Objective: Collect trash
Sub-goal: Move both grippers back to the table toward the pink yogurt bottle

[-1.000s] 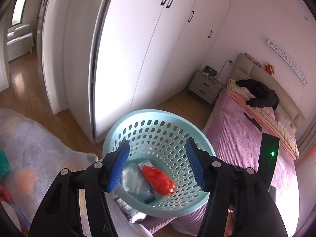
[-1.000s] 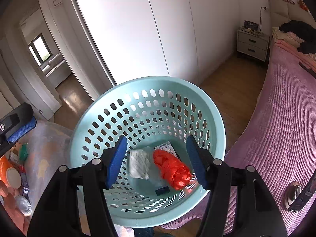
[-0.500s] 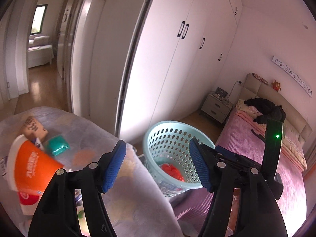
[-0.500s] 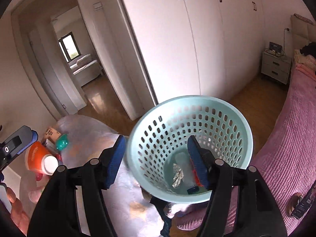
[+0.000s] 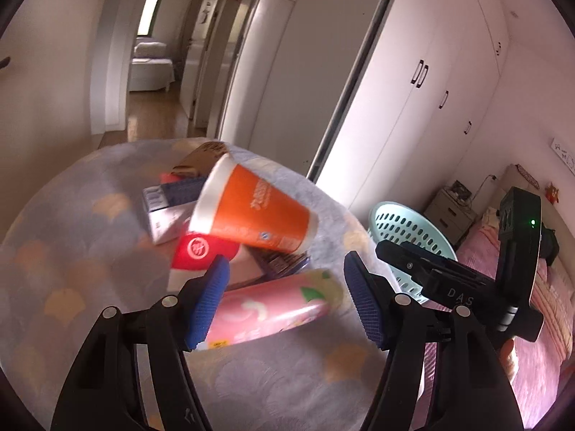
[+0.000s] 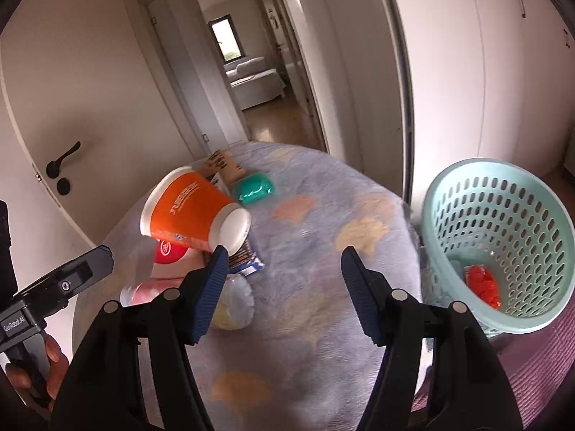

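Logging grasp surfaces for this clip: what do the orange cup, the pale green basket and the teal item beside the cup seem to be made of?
orange cup: likely coated paper, matte printed wall, rolled white rim, lying on its side.
basket: moulded plastic, smooth, slightly glossy, with regular punched holes.
teal item: probably glossy plastic or foil wrap, given its highlights; too blurred to be sure.

Pile (image 5: 201,215) blurred, labels prob. unreadable, basket (image 5: 409,230) part-hidden
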`<state>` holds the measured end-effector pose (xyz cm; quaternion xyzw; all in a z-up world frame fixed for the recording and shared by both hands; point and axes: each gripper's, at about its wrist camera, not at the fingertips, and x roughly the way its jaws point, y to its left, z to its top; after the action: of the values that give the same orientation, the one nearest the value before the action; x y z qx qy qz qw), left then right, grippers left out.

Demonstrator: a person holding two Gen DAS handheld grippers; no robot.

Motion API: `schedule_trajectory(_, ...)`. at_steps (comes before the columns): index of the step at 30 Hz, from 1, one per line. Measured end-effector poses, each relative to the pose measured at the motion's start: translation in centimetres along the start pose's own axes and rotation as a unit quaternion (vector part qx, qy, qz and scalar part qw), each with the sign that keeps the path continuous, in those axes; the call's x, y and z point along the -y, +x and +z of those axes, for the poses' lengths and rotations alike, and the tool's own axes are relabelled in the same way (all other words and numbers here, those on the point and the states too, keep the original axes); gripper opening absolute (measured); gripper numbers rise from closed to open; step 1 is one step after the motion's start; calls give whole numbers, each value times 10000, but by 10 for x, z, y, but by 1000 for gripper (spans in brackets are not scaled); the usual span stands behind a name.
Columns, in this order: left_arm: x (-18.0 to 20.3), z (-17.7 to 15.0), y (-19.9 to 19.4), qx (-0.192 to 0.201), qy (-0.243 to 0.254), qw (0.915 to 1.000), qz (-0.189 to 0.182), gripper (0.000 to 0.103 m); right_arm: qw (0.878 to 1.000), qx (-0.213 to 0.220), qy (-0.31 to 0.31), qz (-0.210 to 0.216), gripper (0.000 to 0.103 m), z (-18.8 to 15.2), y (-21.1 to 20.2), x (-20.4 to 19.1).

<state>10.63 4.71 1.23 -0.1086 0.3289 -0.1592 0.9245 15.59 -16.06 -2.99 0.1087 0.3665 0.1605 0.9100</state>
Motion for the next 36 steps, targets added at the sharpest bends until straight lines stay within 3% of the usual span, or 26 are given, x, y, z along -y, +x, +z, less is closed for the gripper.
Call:
schedule_trajectory(9,-55,-22,-2,-317,-545,9970,459,64,9976,-484,-288,400,61,-4,38,-30)
schedule_trajectory(14,-61,-34,-1,-453,-730,9955,401,64,9966,-597,-277,500,61,-7,45,-33)
schedule_trajectory(18,-55,-45,5,-561,-866,9946,111,64,9959,-680,-185,572,61,-12,41,-27)
schedule_trajectory(26,-61,-53,8,-551,-1020,9932,147,64,9835,-1084,29,1445,61,-26,38,-38)
schedule_trajectory(31,-80,-58,-4,-469,-1228,9908,331,64,9672,-1364,183,2137,61,-41,39,-56)
schedule_trajectory(36,-107,-60,-17,-446,-1476,9867,515,64,9518,-1611,-112,2609,61,-63,39,-86)
